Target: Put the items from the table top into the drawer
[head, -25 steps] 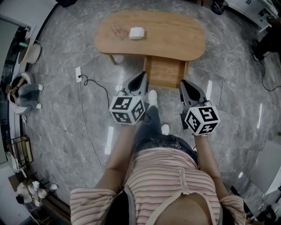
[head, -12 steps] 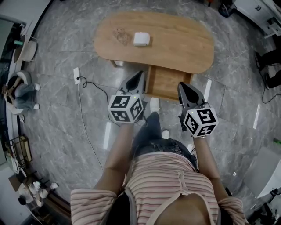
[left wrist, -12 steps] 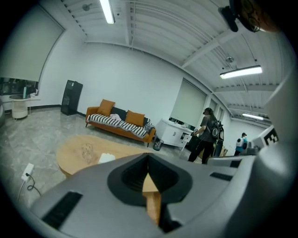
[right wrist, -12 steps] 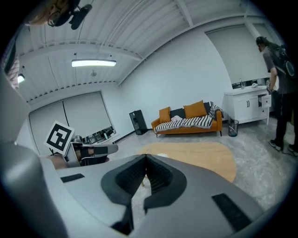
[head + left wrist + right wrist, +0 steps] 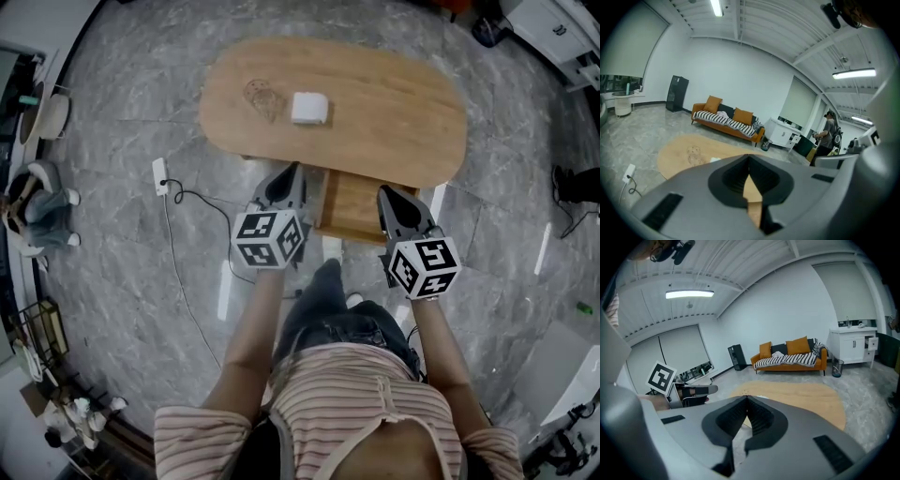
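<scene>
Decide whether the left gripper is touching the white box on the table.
Apart. The head view shows a stretch of bare table between the left gripper, near the table's front edge, and the white box farther back.

Matt wooden table, glossy grey stone floor

No legible txt, labels or nos. anywhere.

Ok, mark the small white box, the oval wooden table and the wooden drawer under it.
small white box (image 5: 309, 108), head view, middle of its top.
oval wooden table (image 5: 394, 117), head view, bare top beside the box.
wooden drawer (image 5: 354, 202), head view, its visible middle.
</scene>
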{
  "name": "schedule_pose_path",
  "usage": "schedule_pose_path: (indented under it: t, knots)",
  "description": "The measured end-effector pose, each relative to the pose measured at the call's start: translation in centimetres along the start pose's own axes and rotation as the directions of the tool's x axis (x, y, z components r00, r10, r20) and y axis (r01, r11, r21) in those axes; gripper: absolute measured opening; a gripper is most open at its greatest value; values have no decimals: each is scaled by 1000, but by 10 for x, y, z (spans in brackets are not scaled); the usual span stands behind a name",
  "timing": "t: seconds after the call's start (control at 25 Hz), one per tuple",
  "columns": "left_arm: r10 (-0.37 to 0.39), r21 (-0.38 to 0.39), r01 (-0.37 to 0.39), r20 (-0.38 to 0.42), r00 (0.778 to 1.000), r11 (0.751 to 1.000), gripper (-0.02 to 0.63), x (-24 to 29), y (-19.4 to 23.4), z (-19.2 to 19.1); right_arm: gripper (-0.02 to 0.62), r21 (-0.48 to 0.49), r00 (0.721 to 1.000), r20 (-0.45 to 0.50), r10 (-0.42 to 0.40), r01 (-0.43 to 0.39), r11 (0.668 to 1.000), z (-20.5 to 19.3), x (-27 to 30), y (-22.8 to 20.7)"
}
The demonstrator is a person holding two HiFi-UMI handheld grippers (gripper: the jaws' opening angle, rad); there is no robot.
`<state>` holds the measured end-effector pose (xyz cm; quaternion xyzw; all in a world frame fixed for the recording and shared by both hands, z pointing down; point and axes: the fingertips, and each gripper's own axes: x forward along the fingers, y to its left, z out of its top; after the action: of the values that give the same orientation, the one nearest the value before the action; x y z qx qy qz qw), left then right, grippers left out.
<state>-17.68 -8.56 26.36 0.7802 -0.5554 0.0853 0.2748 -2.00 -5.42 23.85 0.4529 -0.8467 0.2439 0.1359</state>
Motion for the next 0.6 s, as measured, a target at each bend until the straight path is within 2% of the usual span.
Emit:
schedule_pose_path:
  t: [0.2, 0.36, 0.6]
  knots:
    - [27, -2, -27, -19, 999, 1000, 12, 35, 35, 10, 9, -9, 999, -36, -7, 7, 1000, 8, 40, -10]
    - [48, 42, -47, -32, 998, 998, 12, 59, 55, 13, 9, -23, 998, -66, -2, 1, 1000, 10, 67, -15]
    - [84, 48, -81, -64, 994, 996, 14, 94, 80, -2, 9, -66, 995, -96, 25, -31, 997, 7, 111, -21]
